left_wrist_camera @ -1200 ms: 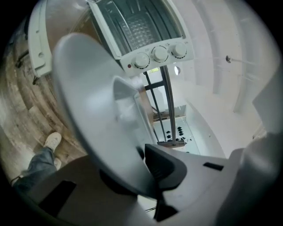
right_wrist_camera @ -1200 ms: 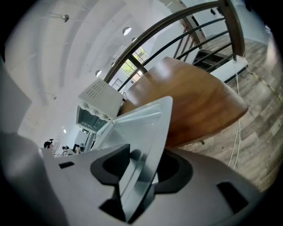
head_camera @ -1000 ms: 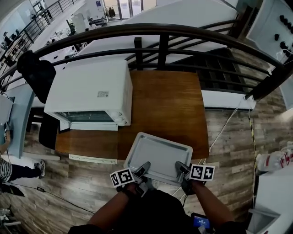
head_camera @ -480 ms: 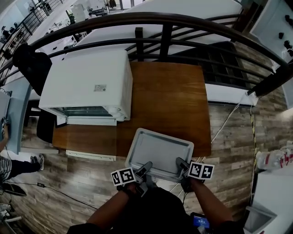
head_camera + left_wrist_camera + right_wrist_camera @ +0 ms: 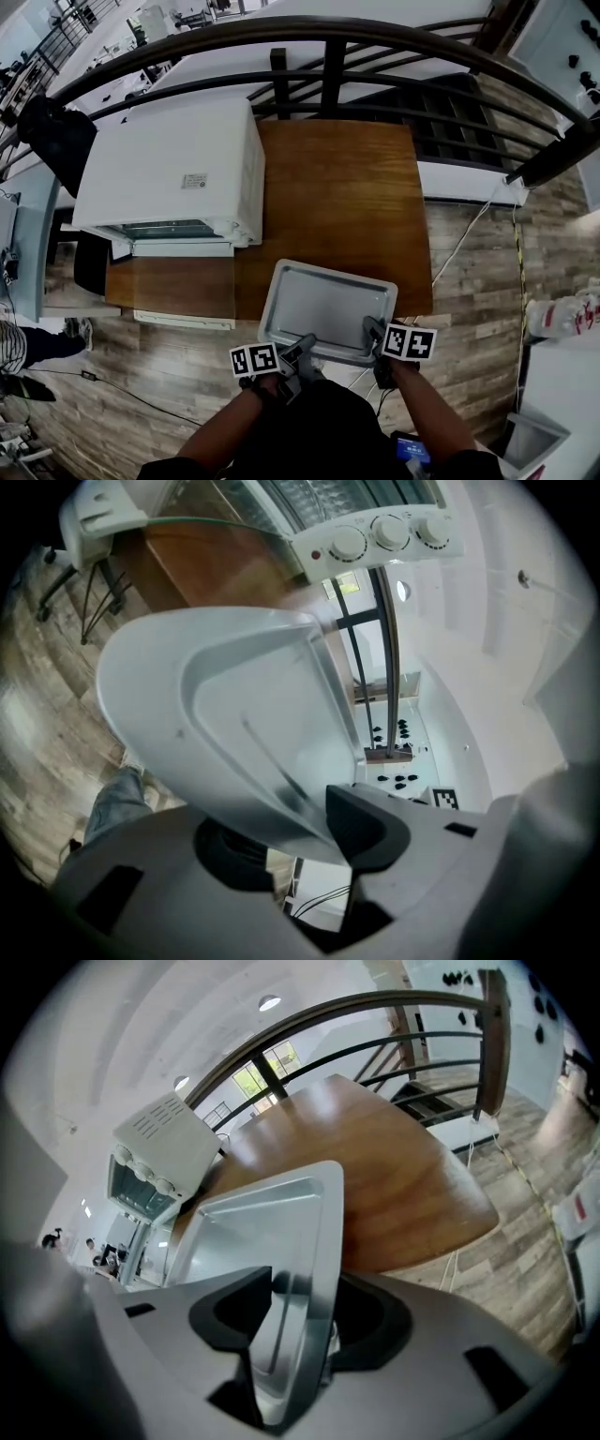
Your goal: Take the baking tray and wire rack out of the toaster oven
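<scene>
Lying flat, the baking tray (image 5: 328,302) sits on the wooden counter's (image 5: 337,187) near edge, its near rim between the opening jaws of the left gripper (image 5: 304,345) and the right gripper (image 5: 372,329). The white toaster oven (image 5: 164,173) stands farther left, door open.

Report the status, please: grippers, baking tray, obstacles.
Jaws of left gripper and right gripper opening, rim of baking tray between them. Tray lies on table, near edge. Nothing in the way; toaster oven apart, door open.
</scene>
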`<state>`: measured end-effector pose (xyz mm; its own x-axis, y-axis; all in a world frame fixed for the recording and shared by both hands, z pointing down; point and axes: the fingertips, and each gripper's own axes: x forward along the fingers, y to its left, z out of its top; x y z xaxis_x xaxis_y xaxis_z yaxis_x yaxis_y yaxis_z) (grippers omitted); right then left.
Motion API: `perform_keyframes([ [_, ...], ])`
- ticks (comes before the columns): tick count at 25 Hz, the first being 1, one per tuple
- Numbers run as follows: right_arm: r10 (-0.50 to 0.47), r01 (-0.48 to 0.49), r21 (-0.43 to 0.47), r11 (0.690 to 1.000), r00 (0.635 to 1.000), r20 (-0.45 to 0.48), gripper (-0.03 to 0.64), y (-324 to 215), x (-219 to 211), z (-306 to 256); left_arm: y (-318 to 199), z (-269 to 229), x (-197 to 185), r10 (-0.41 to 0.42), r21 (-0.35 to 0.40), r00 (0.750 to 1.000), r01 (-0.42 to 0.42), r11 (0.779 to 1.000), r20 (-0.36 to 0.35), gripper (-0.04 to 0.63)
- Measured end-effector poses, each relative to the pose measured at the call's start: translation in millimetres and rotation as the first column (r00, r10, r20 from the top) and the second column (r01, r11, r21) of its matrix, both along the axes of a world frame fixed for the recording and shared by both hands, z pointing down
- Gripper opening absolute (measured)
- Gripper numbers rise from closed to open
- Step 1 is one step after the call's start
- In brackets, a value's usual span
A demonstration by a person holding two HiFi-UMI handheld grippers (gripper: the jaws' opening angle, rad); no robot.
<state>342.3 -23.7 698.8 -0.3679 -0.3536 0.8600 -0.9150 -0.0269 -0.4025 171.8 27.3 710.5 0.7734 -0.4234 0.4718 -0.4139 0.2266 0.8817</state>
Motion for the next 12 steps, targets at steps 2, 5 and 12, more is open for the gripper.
perform_keyframes([
  [2,-0.034,0.034,0.006,0.999,0.998,-0.061,0.189,-1.0,6.4,0.1,2.1,0.0,1.8,0.006,-0.008,1.000,-0.006,1.000,-0.009,0.167],
  [5,-0.070,0.077,0.046,0.996,0.987,-0.145,0.189,-5.8,16.2,-4.0,3.9,-1.2,4.2,0.016,-0.020,1.000,-0.017,1.000,-0.020,0.167],
  [12,-0.051,0.068,0.129,0.989,0.989,-0.136,0.170,-27.0,19.5,-13.8,5.8,-1.2,8.0,0.036,-0.038,0.999,-0.037,0.999,-0.038,0.167],
])
